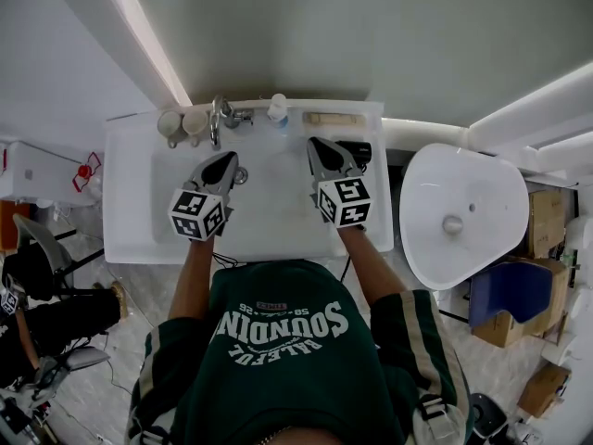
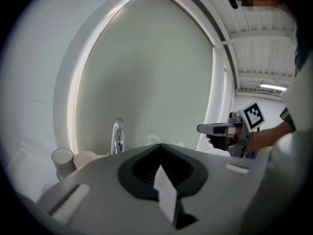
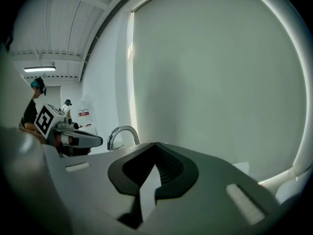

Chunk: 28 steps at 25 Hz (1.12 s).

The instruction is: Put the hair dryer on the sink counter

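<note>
The person stands square to the white sink counter (image 1: 125, 239), both bare forearms stretched forward over the basin and the elbows tucked in by the green sweatshirt (image 1: 278, 341). The left gripper (image 1: 225, 161) is held out above the left half of the basin, its nose pointing toward the faucet (image 1: 218, 119) and tipped slightly downward, the marker cube nearest the wrist. Its jaws are pressed together at the tips with nothing between them. The right gripper (image 1: 317, 146) sits at much the same height over the right half, pointing toward the mirror wall and angled a little inward; its jaws are likewise closed tight and empty. The two grippers are apart, roughly parallel, each showing up side-on in the other's camera. The hair dryer (image 1: 359, 152) is a dark shape at the back right of the counter, just beside the right gripper's tip (that gripper's body covers part of it), and it seems to lie flat on the counter rather than in the basin, though I can't be sure from here. Two pale cups (image 1: 182, 122) stand left of the faucet, and a small bottle (image 1: 277, 109) is just to its right.
</note>
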Tool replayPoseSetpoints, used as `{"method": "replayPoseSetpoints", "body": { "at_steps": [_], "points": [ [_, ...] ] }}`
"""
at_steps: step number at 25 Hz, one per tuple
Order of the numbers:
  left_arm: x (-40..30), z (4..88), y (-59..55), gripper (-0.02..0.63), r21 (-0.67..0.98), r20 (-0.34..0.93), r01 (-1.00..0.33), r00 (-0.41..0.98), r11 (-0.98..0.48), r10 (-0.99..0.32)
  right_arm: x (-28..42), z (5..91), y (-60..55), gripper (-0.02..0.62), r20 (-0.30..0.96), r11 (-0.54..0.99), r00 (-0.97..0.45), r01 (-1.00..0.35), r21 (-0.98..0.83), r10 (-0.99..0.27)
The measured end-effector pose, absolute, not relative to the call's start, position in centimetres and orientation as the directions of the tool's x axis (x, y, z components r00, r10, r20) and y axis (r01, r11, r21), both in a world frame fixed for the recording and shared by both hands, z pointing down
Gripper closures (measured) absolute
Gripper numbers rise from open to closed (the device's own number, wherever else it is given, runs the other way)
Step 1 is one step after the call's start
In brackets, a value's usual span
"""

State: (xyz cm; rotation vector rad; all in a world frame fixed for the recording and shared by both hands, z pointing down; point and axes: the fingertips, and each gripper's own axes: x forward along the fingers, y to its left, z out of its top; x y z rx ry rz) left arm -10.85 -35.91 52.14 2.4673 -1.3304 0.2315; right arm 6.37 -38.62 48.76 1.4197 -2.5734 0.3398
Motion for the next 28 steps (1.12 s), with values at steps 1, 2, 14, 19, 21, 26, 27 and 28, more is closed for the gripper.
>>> {"method": "replayPoseSetpoints", "body": {
  "at_steps": [1, 2, 14, 19, 21, 26, 27, 28],
  "points": [
    [-11.0, 52.1, -35.9, 0.555, 0.206, 0.292, -0.835, 0.549, -0.509, -0.783, 6.2, 48.3, -38.5, 0.591, 0.256, 0.521, -0.53, -0.847, -0.11, -0.808],
    [-11.2, 52.0, -35.9, 0.555, 0.205, 0.291, -0.836, 0.548, -0.508, -0.784, 6.1, 48.0, -38.4, 0.591, 0.247, 0.523, -0.533, -0.845, -0.109, -0.81],
    [-11.3, 52.4, -36.2, 0.555, 0.211, 0.297, -0.834, 0.552, -0.511, -0.779, 5.5, 48.2, -37.9, 0.591, 0.231, 0.522, -0.538, -0.843, -0.132, -0.811],
    [-11.1, 52.4, -36.3, 0.555, 0.211, 0.295, -0.832, 0.554, -0.513, -0.778, 5.9, 48.2, -38.0, 0.592, 0.231, 0.517, -0.533, -0.846, -0.134, -0.814],
    [-11.0, 52.4, -36.4, 0.555, 0.212, 0.296, -0.832, 0.555, -0.513, -0.777, 5.9, 48.3, -38.1, 0.592, 0.233, 0.515, -0.532, -0.846, -0.135, -0.814],
    [-11.0, 52.6, -36.5, 0.555, 0.215, 0.298, -0.831, 0.557, -0.514, -0.775, 5.8, 48.6, -38.2, 0.592, 0.239, 0.515, -0.534, -0.846, -0.139, -0.811],
    [-11.0, 52.6, -36.5, 0.555, 0.215, 0.299, -0.83, 0.557, -0.514, -0.775, 5.8, 48.7, -38.3, 0.592, 0.24, 0.516, -0.534, -0.845, -0.14, -0.811],
    [-11.0, 52.7, -36.6, 0.555, 0.216, 0.299, -0.83, 0.557, -0.514, -0.775, 5.8, 48.8, -38.3, 0.592, 0.241, 0.516, -0.535, -0.845, -0.141, -0.81]
  ]
}}
